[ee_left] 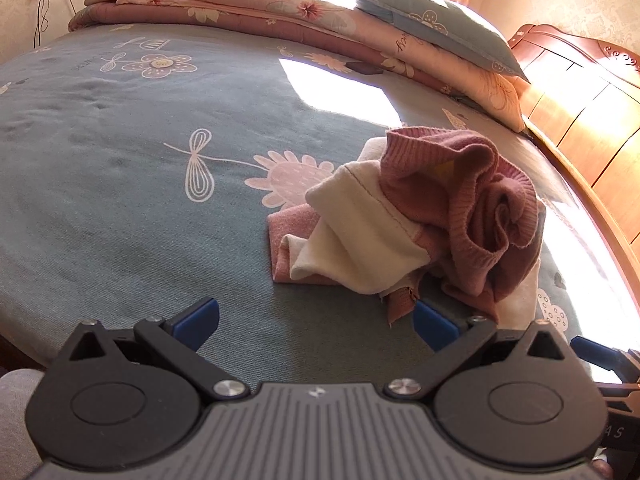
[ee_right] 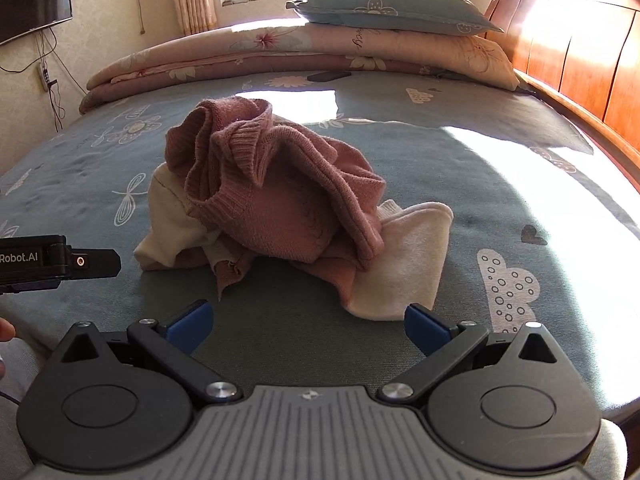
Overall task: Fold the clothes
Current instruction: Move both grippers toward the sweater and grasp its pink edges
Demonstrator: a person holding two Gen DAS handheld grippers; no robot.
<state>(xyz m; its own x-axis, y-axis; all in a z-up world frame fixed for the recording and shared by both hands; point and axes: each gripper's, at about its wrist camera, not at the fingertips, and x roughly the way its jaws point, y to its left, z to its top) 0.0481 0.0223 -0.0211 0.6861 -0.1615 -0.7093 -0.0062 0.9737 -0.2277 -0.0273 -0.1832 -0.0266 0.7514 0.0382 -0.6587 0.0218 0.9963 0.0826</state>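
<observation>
two claws (ee_left: 316,322) (ee_right: 307,322) open, one crumpled sweater (ee_right: 276,200)

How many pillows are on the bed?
1. The pillow lies on top of the folded quilt at the far end of the bed, near the headboard. Others could be hidden.

Crumpled pink-and-cream garment (ee_right: 276,208): own folds hide sleeves, underside. Script on folded quilt (ee_right: 362,42) too small to read. Dark flat object (ee_right: 330,76) at quilt's foot, upper centre: identity unclear. Wall screen (ee_right: 34,2) cut by upper left edge. Left gripper body cut by left edge of right wrist view; lettering partly cropped.
</observation>
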